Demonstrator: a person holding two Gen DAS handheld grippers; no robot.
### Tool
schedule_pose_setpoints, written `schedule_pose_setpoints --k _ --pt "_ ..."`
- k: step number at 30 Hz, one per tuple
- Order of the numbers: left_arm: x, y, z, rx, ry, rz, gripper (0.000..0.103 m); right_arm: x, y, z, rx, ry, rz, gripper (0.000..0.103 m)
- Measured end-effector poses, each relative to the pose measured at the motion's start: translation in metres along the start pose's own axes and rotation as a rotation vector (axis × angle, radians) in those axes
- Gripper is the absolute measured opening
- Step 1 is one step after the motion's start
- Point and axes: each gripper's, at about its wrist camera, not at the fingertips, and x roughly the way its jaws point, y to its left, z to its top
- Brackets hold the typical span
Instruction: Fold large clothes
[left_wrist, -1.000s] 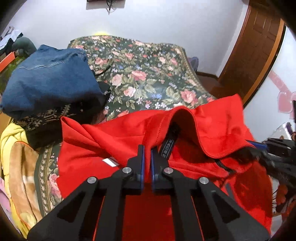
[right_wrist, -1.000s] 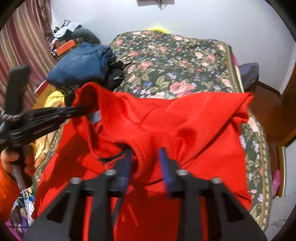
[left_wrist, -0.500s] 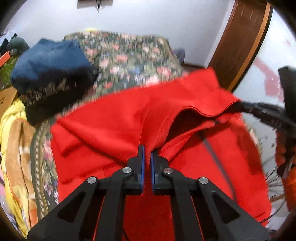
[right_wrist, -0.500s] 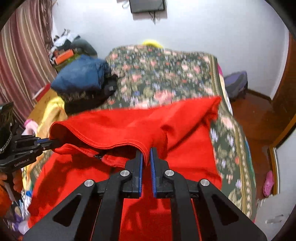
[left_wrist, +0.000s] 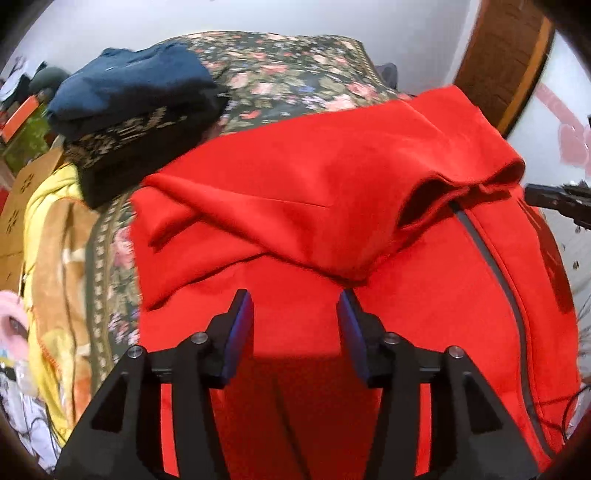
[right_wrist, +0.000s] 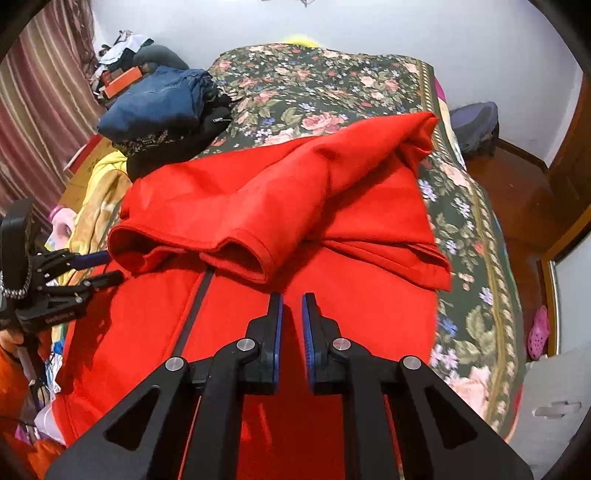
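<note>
Both grippers tilt steeply down over red jacket (left_wrist: 332, 206) on bed (right_wrist: 332, 85). L gripper (left_wrist: 295, 314) jaws opening, nothing btwn; R gripper (right_wrist: 291, 314) nearly closed, a slim gap, empty. Jacket's just ahead, folded flap on top, zipper (left_wrist: 491, 266) running away from L gripper.

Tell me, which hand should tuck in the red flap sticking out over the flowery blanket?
Probably the right. The flap lies just beyond the right gripper, though it is shut, holding nothing. The left gripper, jaws opening and empty, sits at the jacket's far edge.
</note>
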Motion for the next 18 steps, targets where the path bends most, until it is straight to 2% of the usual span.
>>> schedule_pose_setpoints --k 3,5,7,10,12,14,18 --pt "-0.015 0.023 0.006 -0.056 -0.034 0.031 0.055 -0.015 -0.004 0.008 0.003 -0.063 -0.013 0.010" --pt "-0.024 0.042 0.013 -0.100 -0.076 0.075 0.059 -0.022 -0.007 0.016 0.010 -0.098 -0.020 0.014" --pt "-0.028 0.059 0.019 -0.148 -0.105 0.109 0.063 -0.026 -0.010 0.030 0.021 -0.141 -0.025 0.033" --pt "-0.025 0.089 0.028 -0.267 -0.117 0.150 0.066 -0.024 -0.015 0.046 0.045 -0.183 -0.038 0.050" --pt "-0.018 0.107 0.034 -0.353 -0.117 0.146 0.066 -0.021 -0.018 0.055 0.067 -0.191 -0.035 0.056" --pt "-0.004 0.128 0.040 -0.458 -0.110 0.104 0.066 -0.011 -0.024 0.064 0.105 -0.187 -0.029 0.060" --pt "0.024 0.141 0.049 -0.543 -0.067 0.043 0.066 0.020 -0.034 0.077 0.165 -0.127 -0.026 0.062"
